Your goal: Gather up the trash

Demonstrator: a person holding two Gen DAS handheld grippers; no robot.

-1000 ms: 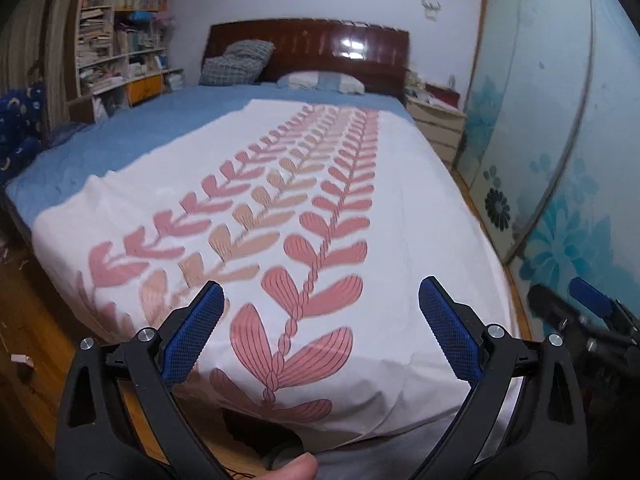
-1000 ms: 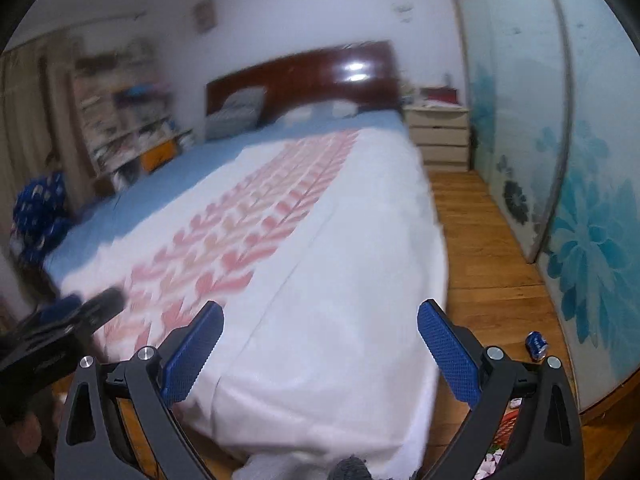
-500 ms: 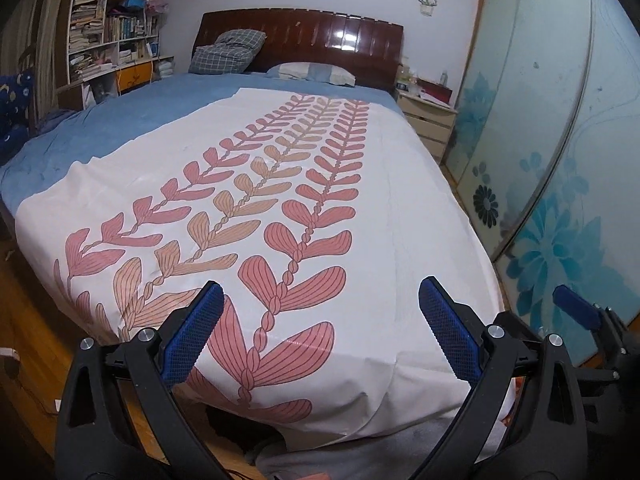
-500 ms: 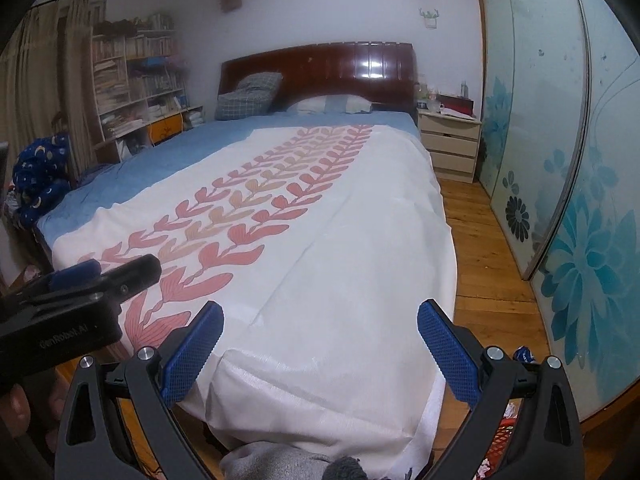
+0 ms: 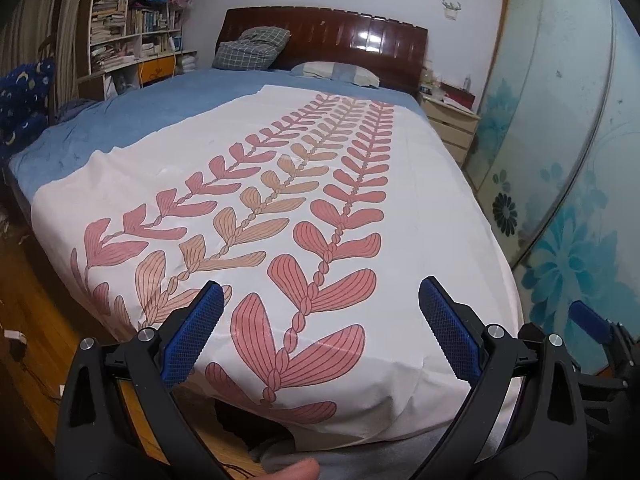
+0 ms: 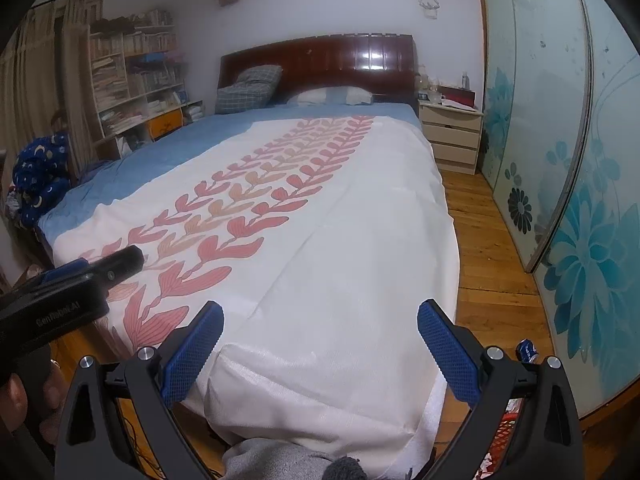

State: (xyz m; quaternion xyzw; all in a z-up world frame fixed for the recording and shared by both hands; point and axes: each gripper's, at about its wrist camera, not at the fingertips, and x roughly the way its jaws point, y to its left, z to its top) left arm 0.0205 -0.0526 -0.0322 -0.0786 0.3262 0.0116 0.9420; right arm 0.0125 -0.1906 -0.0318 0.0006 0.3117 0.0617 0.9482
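Since a second ago both cameras have steadied and swung a little to the left: the blur in the right view is gone, and the blue can (image 6: 527,350) on the floor now sits lower and nearer the right finger of the right gripper (image 6: 319,352). The left gripper (image 5: 320,334) has lifted slightly, so the bed (image 5: 256,184) fills more of its view.

Both tools are released, jaws spread wide with nothing between the blue pads. Each hangs over the near end of the bed.

One can is visible, lying on the wooden floor (image 6: 492,256) at the near right, between the bed's corner and the glass sliding doors (image 6: 560,128). Just below it, behind the right finger, shows part of one red basket (image 6: 505,432) with some coloured scraps inside; what they are cannot be made out.

The bed carries one white cover (image 5: 420,208) printed with three rows of pink and tan leaves, over one blue sheet (image 5: 132,120). Two pillows lie at the far end: one checked (image 5: 250,50), one pale striped (image 5: 334,73). One nightstand (image 6: 454,136) with three drawers stands at the far right, one bookshelf (image 5: 124,28) at the far left.
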